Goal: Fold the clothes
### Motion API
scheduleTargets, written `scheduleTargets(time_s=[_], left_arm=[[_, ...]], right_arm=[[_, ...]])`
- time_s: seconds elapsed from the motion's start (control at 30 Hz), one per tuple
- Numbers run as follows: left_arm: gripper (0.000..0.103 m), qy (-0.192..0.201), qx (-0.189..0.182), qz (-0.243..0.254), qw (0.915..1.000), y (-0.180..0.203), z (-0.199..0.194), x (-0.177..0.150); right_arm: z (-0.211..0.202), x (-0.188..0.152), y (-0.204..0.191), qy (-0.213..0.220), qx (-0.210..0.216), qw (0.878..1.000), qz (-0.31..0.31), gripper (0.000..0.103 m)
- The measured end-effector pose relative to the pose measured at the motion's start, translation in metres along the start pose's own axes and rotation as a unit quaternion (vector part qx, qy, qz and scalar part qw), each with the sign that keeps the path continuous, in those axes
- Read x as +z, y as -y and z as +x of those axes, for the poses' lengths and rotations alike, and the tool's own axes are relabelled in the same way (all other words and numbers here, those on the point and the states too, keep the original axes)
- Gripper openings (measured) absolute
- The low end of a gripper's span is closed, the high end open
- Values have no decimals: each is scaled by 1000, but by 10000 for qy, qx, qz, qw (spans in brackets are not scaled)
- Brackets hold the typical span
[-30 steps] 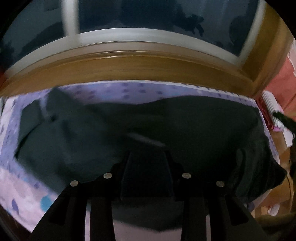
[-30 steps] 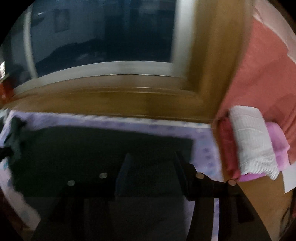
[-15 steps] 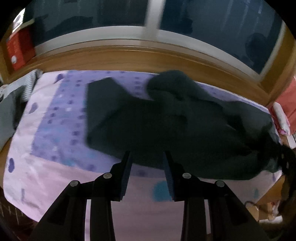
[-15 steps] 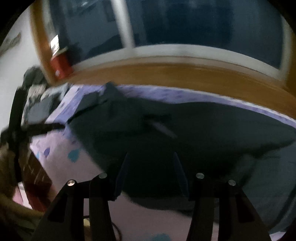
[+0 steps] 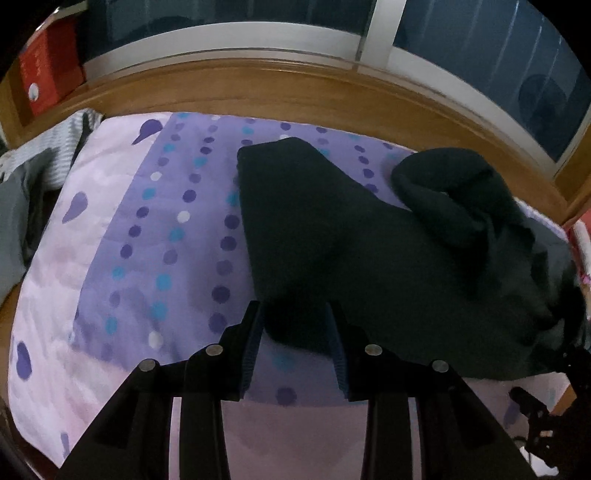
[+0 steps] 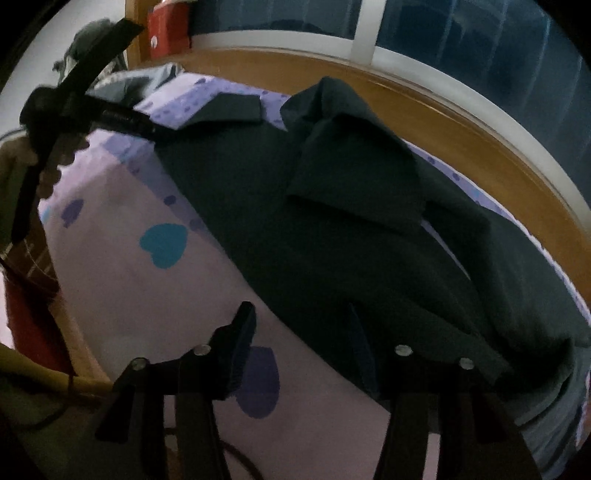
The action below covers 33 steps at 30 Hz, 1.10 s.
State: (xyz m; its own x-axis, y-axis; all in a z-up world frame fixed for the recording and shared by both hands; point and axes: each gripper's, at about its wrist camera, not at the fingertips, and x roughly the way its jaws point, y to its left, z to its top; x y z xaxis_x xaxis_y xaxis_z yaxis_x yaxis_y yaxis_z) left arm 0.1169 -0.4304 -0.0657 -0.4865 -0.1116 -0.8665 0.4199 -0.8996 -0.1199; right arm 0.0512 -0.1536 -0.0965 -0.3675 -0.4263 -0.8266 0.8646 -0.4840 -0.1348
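A dark green-black garment (image 5: pixel 351 251) lies spread on a purple and pink dotted bedsheet (image 5: pixel 147 221). One sleeve is bunched up at its far right. My left gripper (image 5: pixel 295 332) is open, with the garment's near left corner lying between its fingers. In the right wrist view the same garment (image 6: pixel 314 229) runs diagonally, with a flap folded over its upper part. My right gripper (image 6: pixel 301 332) is open at the garment's near edge, one finger over the bare sheet (image 6: pixel 147 295) and the other over cloth. At top left a hand (image 6: pixel 48 173) holds the other gripper's black frame.
A wooden ledge (image 5: pixel 295 92) and a white window frame (image 5: pixel 221 33) run behind the bed. A red box (image 5: pixel 48 85) stands on the ledge at left. Grey and striped clothes (image 5: pixel 22 192) lie piled off the sheet's left side.
Both views have swung left and pulled back from the garment. It now lies flat with more bare sheet showing on the left. The finger gaps look the same as before.
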Motion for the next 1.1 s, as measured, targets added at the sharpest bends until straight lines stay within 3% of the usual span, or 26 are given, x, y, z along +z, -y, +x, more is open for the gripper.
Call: scheduleTargets(time_s=[0.07,0.13,0.27,0.3,0.33,0.37,0.4,0.43,0.5,0.57,0.73,0.97,1.1], left_arm=[[35,-3,87,139,9999,3,10,3],[47,94,176,313,9993,6,17,6],[50,231,200,400,9987,11,22,13],[47,263,161,355,9989,10,23,15],[29,298,131,284,9991,8,22,16],[17,333,104,208,9992,6,21,18],[11,369,77,132,9992,3,19,19],[8,409,-23,-6,9992,-1,15,20],[7,556,-232,-387,9974,-14,-1,16],[5,728,-214,-613,9952,-24,-25,10],[5,917,-318,-936,9909,-36,-92,-19],[5,733,-124,-1367,9878,-43,-179,-88],[6,514,46,-1413,9886,-44,-169,-103]], right_arm=[[6,-1,-5,14,-157,9998,-88,61],[8,1,-7,118,-301,9995,-59,61],[2,3,-2,266,-312,9990,198,61],[-1,3,0,304,-297,9987,264,61],[-4,2,2,343,-282,9985,329,61],[-6,2,4,381,-267,9981,395,57],[-9,2,6,419,-252,9977,461,44],[-12,2,8,457,-237,9973,527,38],[-17,2,12,533,-207,9962,658,15],[-23,2,16,610,-177,9949,790,10],[-36,2,25,800,-100,9905,1112,9],[-117,-18,6,956,723,9916,479,9],[-126,-22,6,878,991,9910,190,9]])
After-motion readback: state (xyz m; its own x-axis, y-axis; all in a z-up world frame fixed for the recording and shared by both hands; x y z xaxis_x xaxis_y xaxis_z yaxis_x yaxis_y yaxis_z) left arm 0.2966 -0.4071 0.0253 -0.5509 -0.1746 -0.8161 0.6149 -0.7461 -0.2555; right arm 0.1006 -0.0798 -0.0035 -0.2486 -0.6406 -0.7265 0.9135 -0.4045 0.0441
